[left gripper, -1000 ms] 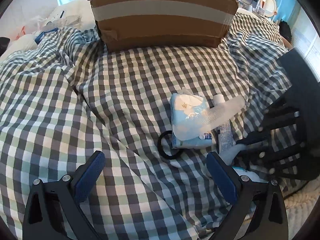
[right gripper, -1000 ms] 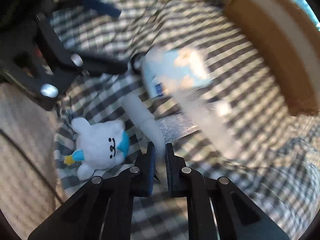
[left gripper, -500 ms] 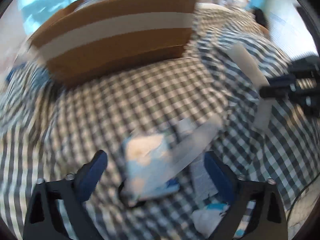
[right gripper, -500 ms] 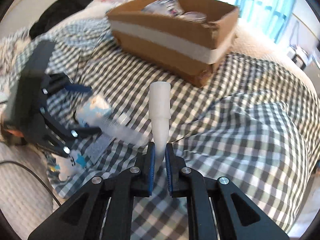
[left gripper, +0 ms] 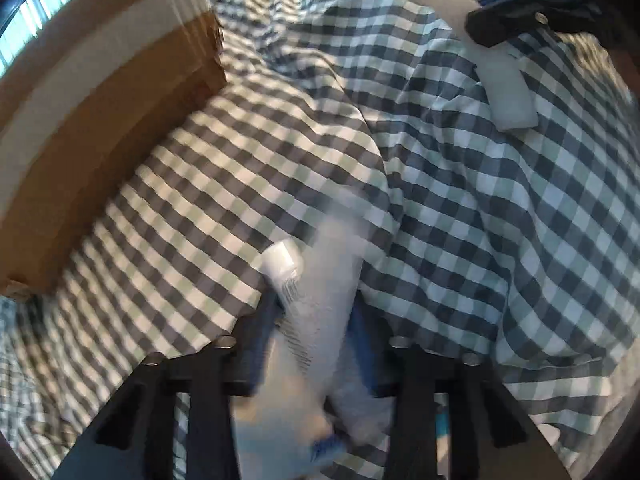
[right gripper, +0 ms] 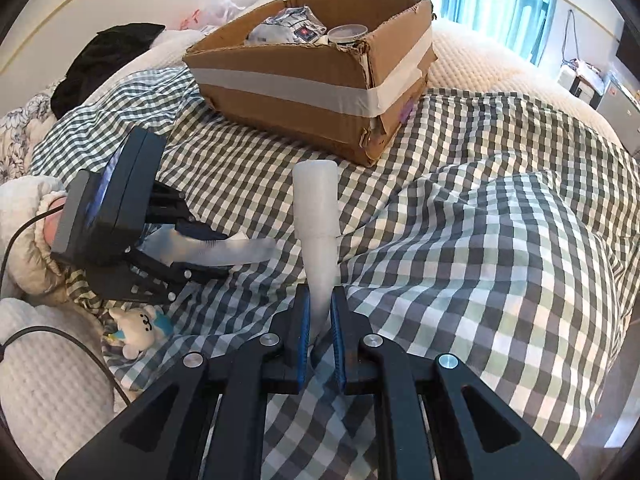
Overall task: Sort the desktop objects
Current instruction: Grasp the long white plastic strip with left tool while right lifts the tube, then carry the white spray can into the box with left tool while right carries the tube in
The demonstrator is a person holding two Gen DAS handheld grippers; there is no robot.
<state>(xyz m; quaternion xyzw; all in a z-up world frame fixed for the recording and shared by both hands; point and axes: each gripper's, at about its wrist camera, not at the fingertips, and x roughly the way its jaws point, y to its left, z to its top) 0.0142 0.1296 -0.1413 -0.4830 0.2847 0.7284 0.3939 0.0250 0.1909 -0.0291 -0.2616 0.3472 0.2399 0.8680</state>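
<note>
**Both grippers loaded beside the box**

A taped cardboard box sits on a bed covered with a checked sheet, and everything here is placed from that box.

The right gripper is held up over the sheet in front of the box, its blue pads clamped on the thin end of a white tube. The tube stands almost upright out of the jaws, its wide cap end uppermost and pointing toward the box's near corner, clear of the cloth.

The left gripper is lower, in front of the box and off toward its left side. Its jaws have just been closing, and a clear comb now lies between them, sticking out sideways above the sheet toward the tube. In the left wrist view the comb shows as a pale blurred strip between the fingers, along with a white packet with printed text; that view is too blurred to tell whether the pads press on the packet too. A hand in a fluffy white sleeve holds this gripper.

A small white plush toy with a blue scarf lies on the sheet's edge under the left gripper, well apart from the box. The box already holds a foil packet and a round tub.
</note>
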